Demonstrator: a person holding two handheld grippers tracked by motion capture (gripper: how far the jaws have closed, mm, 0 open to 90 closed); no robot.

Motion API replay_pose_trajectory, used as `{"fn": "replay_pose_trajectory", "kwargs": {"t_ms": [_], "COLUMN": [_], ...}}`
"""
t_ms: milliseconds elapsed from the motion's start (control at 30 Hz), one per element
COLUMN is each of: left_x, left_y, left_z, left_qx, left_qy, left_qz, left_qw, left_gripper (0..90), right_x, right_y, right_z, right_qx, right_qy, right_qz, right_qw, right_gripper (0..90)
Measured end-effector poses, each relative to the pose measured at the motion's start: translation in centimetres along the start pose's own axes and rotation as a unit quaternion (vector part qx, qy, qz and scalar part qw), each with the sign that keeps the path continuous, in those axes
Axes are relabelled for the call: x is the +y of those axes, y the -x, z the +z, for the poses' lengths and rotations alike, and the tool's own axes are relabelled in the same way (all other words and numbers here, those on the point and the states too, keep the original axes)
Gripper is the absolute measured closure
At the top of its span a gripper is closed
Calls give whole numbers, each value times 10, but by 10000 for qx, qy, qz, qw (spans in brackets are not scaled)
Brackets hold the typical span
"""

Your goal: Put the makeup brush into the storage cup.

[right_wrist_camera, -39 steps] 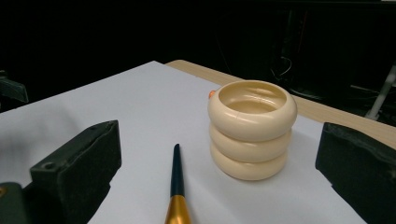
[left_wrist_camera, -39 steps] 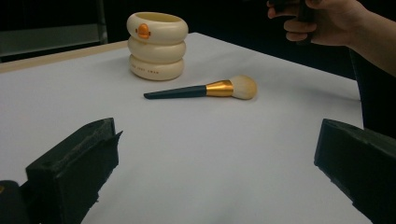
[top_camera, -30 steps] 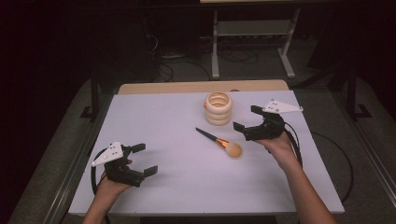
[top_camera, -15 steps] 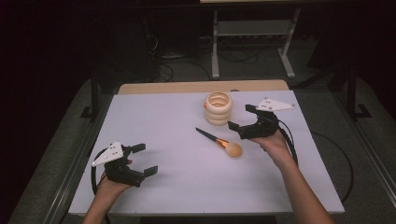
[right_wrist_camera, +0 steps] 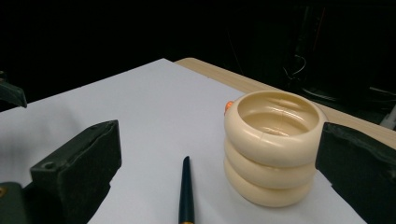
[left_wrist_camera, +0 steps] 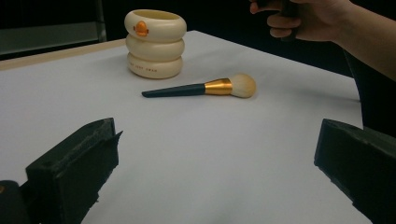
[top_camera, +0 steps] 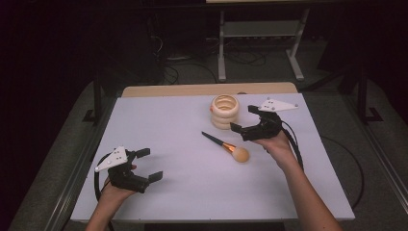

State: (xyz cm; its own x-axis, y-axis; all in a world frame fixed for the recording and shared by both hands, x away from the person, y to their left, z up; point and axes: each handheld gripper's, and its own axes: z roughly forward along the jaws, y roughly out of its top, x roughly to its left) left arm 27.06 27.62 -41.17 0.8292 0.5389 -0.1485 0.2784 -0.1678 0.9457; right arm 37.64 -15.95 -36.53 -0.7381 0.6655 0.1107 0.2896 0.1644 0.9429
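Nearest the person, at the front left of the white worktop [top_camera: 183,120], the left tool [top_camera: 150,165] rests low in the left hand [top_camera: 111,192], its two black jaws spread wide with bare worktop between them. Its cable loops on the surface just beside the hand. In the left gripper view the same jaws stand far apart at the bottom corners, nothing between them.

Farther in, near the middle of the worktop, lies the makeup brush [top_camera: 225,146]. It lies flat, its dark handle pointing toward the far left and its pale, rounded bristle head toward the near right, with a gold ferrule between handle and head. In the left gripper view the makeup brush [left_wrist_camera: 201,87] lies clear of any jaw, touched by neither tool.

Right of the brush, the right hand [top_camera: 275,144] holds the right tool [top_camera: 244,119] above the worktop, jaws wide apart and holding nothing. One jaw is close to the cup, the other over the surface just beyond the brush's head.

Farthest back stands the cream ringed cup [top_camera: 224,111], upright, shaped like three stacked rings, open at the top. In the right gripper view the cream ringed cup [right_wrist_camera: 271,147] stands between the open jaws, nearer to one of them, with the brush's handle tip just beside its base.
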Motion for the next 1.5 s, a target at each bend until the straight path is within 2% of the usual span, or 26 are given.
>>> {"fn": "replay_pose_trajectory", "kwargs": {"t_ms": [200, 600, 867, 1267, 1500], "left_x": [0, 1, 0, 1, 0], "left_y": [1, 0, 1, 1, 0], "left_z": [1, 1, 0, 0, 0], "left_qx": [-10, -35, -47, -55, -52], "left_qy": [14, 9, 16, 47, 2], "left_qz": [-36, 53, 21, 13, 33], "left_qw": [10000, 10000, 10000, 10000, 10000], "left_gripper": [0, 0, 0, 0, 0], "right_x": [3, 9, 11, 21, 26], "right_y": [-1, 2, 1, -2, -3], "right_z": [8, 18, 27, 35, 37], "right_qx": [58, 115, 180, 207, 232], "right_qy": [45, 114, 22, -207, -326], "right_qz": [-7, 27, 60, -93, -104], "right_qw": [10000, 9999, 9998, 9995, 9991], "right_gripper": [0, 0, 0, 0, 0]}}
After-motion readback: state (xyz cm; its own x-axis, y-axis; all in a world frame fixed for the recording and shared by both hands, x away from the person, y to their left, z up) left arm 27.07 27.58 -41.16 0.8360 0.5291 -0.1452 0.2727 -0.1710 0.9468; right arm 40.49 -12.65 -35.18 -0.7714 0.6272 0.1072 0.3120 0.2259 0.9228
